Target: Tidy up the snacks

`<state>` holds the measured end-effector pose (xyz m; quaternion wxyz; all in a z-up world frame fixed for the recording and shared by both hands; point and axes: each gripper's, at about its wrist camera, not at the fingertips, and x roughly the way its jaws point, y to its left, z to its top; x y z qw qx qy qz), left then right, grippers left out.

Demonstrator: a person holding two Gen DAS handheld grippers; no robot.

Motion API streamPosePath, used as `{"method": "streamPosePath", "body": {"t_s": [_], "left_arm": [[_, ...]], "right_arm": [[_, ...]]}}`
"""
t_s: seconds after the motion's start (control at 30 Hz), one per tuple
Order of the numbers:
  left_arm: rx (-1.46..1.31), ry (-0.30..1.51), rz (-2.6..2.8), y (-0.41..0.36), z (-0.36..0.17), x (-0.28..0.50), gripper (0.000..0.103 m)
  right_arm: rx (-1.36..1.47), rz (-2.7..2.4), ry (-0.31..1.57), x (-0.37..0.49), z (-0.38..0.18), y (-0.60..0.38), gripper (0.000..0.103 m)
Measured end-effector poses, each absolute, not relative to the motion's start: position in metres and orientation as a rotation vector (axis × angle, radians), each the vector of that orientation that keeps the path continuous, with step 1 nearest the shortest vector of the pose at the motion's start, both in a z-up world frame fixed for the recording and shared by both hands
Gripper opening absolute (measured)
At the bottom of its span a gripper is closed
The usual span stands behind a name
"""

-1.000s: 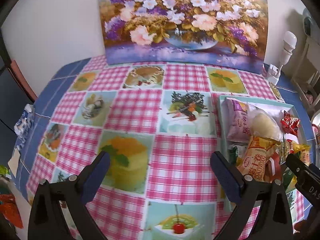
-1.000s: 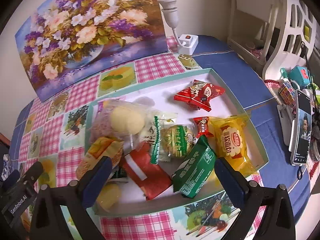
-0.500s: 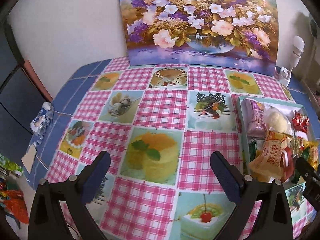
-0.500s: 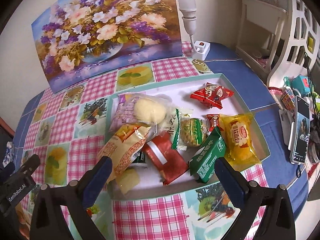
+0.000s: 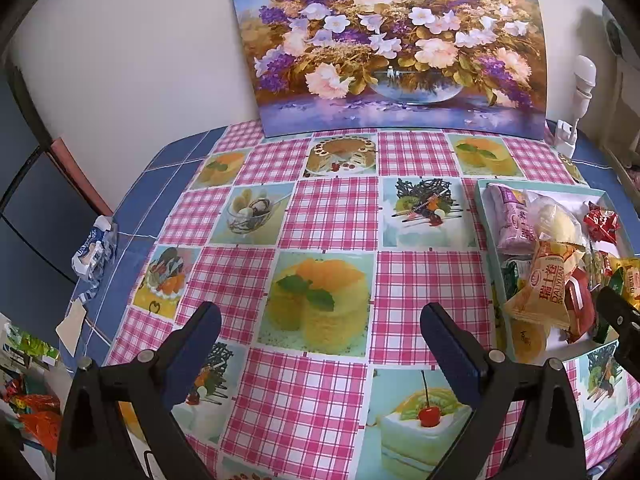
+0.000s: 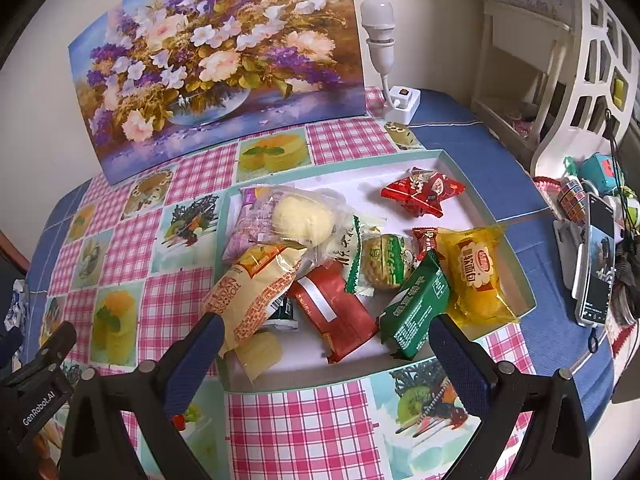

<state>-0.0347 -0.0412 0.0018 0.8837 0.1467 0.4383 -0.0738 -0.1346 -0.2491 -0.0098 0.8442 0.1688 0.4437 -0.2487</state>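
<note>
Two released grippers above a shallow tray of wrapped snacks

The left gripper hangs spread wide over the pink-checked, cake-printed worktop, holding nothing; the right gripper is likewise spread and empty at the near edge of the pale teal, white-bottomed tray. Heaped in the tray: a long yellow roll-cake packet, a dark red flat packet, a green box-shaped packet, a clear yellow cake packet and a red crinkled packet at the far right. A floral painting leans against the far wall.
</note>
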Motion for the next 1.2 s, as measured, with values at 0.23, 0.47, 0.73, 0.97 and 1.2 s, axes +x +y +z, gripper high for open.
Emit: {"method": "streamPosePath", "body": {"t_s": [0.23, 0.47, 0.73, 0.97, 1.2], "left_arm": [[0.297, 0.918, -0.156, -0.041, 0.001, -0.032, 0.100], [0.296, 0.931, -0.164, -0.044, -0.001, -0.030, 0.100], [0.284, 0.948, -0.189, -0.045, -0.003, -0.029, 0.100], [0.252, 0.968, -0.203, -0.044, -0.004, -0.027, 0.100], [0.229, 0.972, -0.200, -0.041, -0.003, -0.025, 0.100]], "right_arm": [[0.356, -0.515, 0.951, -0.132, -0.012, -0.249, 0.103], [0.342, -0.508, 0.958, -0.128, -0.013, -0.247, 0.103], [0.314, -0.491, 0.966, -0.123, -0.014, -0.245, 0.103], [0.294, -0.479, 0.973, -0.120, -0.014, -0.242, 0.103], [0.287, -0.475, 0.979, -0.119, -0.014, -0.241, 0.103]]}}
